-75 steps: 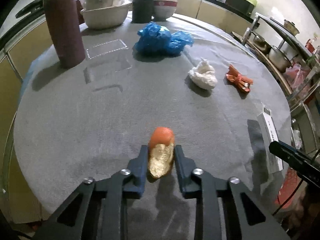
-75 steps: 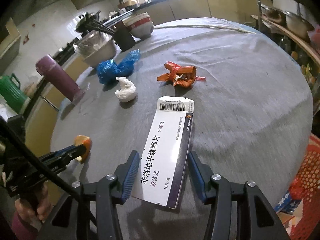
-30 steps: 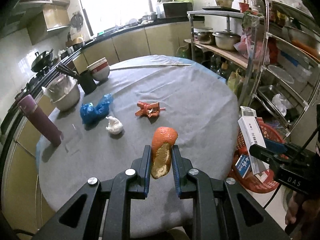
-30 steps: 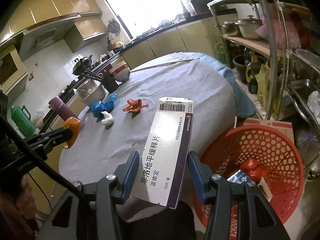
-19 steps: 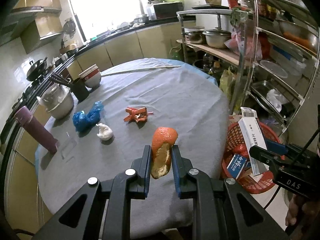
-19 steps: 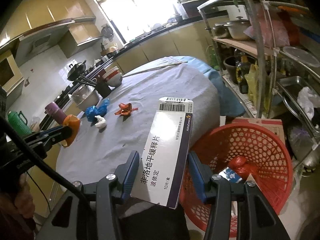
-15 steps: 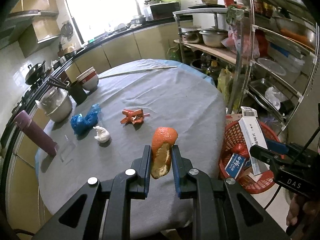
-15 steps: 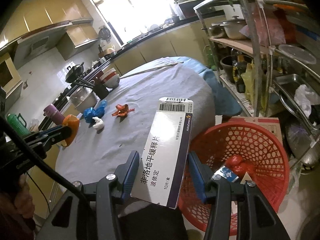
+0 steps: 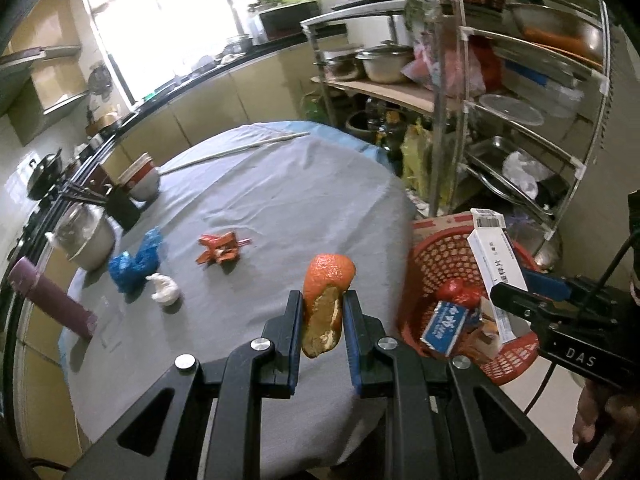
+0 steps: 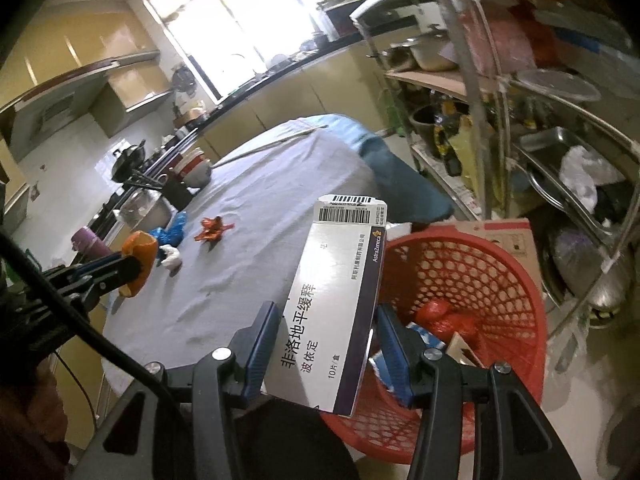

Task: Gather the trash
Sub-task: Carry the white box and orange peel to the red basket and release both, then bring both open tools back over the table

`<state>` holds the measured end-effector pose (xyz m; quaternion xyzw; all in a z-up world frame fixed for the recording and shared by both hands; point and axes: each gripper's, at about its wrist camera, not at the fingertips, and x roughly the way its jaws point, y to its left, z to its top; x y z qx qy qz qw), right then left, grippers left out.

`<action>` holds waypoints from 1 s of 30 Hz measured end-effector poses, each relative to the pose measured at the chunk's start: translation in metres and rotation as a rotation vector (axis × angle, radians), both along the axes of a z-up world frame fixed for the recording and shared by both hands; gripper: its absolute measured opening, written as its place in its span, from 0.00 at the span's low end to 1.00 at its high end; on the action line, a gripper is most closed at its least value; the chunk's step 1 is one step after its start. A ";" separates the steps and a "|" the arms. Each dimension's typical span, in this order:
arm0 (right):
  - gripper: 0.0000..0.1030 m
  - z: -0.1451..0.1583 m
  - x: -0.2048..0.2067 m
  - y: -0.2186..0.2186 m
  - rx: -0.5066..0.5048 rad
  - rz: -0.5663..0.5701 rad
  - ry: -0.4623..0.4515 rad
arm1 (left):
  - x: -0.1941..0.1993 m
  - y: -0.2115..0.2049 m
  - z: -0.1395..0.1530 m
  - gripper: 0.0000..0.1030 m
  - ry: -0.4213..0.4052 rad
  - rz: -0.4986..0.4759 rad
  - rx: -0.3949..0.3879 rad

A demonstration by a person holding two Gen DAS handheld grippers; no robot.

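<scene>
My left gripper [image 9: 322,312] is shut on an orange peel [image 9: 325,300] and holds it in the air above the near edge of the round grey table [image 9: 280,208]. My right gripper [image 10: 326,332] is shut on a white medicine box [image 10: 336,300] and holds it over the near rim of the red basket [image 10: 480,280], which stands on the floor right of the table. The box [image 9: 494,256] and the basket [image 9: 436,256] also show in the left wrist view. On the table lie a red wrapper [image 9: 220,248], a white wad [image 9: 164,288] and a blue bag [image 9: 136,260].
A purple flask [image 9: 48,300], a steel pot [image 9: 84,240], a black cup [image 9: 122,204] and stacked bowls [image 9: 144,178] stand along the table's left and far side. A metal rack [image 9: 520,100] with pots stands right of the table. The basket holds a blue packet [image 9: 444,320] and red trash.
Both grippers have lifted off the table and drawn back and to the right with their loads. The red basket has come into view, and the box is now over its rim.
</scene>
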<state>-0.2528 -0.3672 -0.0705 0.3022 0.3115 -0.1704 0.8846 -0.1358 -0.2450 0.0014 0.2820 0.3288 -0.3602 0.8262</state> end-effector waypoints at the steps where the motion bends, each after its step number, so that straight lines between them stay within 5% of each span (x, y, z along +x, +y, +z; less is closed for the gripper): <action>1: 0.52 -0.002 -0.003 -0.003 0.002 -0.008 0.006 | -0.002 -0.004 -0.001 0.20 0.009 -0.014 -0.002; 13: 0.54 -0.044 -0.050 -0.041 0.116 -0.143 0.098 | -0.022 -0.075 -0.038 0.28 0.273 -0.233 -0.002; 18: 0.58 -0.041 -0.053 -0.046 0.145 -0.157 0.082 | -0.024 -0.080 -0.040 0.58 0.249 -0.236 0.003; 23: 0.58 -0.035 -0.047 -0.044 0.128 -0.156 0.065 | -0.010 -0.059 -0.032 0.59 0.191 -0.195 0.008; 30: 0.58 -0.011 -0.013 -0.019 0.073 -0.067 0.030 | 0.028 0.009 -0.031 0.61 0.170 -0.016 0.030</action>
